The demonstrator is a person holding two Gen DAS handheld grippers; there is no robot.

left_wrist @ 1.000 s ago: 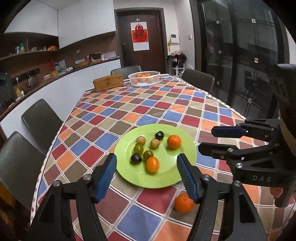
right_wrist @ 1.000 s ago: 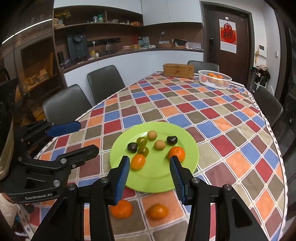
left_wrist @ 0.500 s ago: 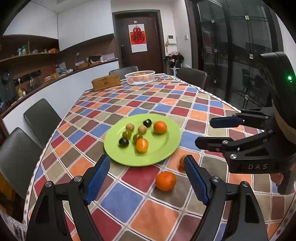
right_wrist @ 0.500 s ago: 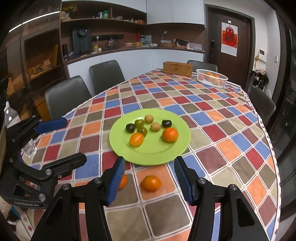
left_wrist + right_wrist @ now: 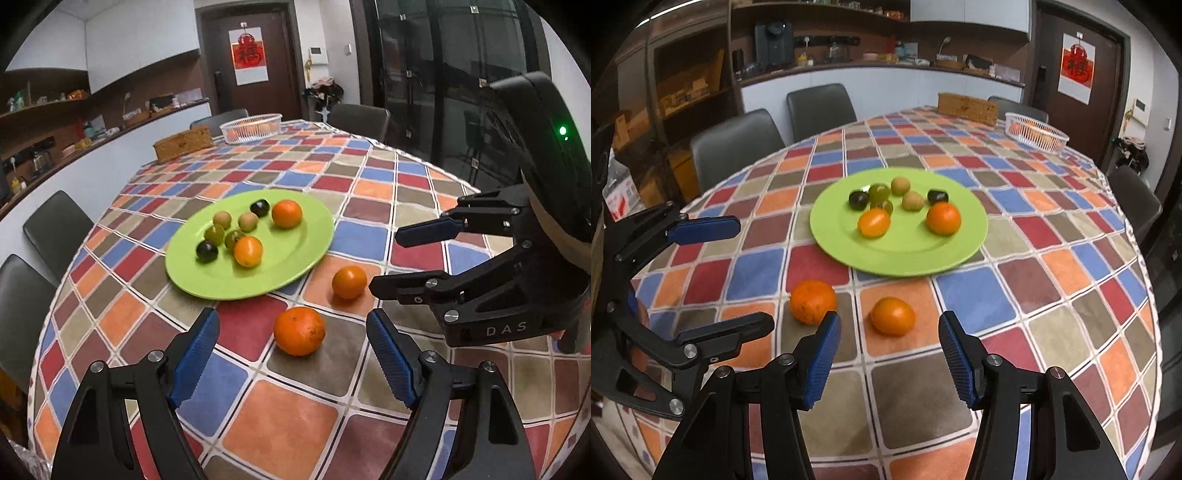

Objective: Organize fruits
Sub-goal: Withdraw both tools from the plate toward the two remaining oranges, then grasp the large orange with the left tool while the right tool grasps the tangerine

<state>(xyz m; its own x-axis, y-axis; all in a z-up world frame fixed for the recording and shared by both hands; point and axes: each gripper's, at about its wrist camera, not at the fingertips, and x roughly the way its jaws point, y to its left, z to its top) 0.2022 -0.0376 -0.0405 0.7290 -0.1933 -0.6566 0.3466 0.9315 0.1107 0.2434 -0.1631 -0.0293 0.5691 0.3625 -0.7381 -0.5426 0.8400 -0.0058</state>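
Both the left gripper point(image 5: 291, 354) and the right gripper point(image 5: 889, 356) were wide open and empty. Ahead lay two oranges point(image 5: 299, 331) point(image 5: 893, 316) on a checkered cloth point(image 5: 280, 424), beyond them a green plate point(image 5: 288, 273).

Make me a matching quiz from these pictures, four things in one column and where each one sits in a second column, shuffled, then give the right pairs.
Column one:
1. dark plums
2. rough-skinned orange
3. white basket
4. smooth orange

Column two:
A. far end of the table
B. on the cloth, ahead of the open right gripper
C. on the green plate
D. on the cloth, ahead of the open left gripper

Pairs: 1-C, 2-D, 3-A, 4-B
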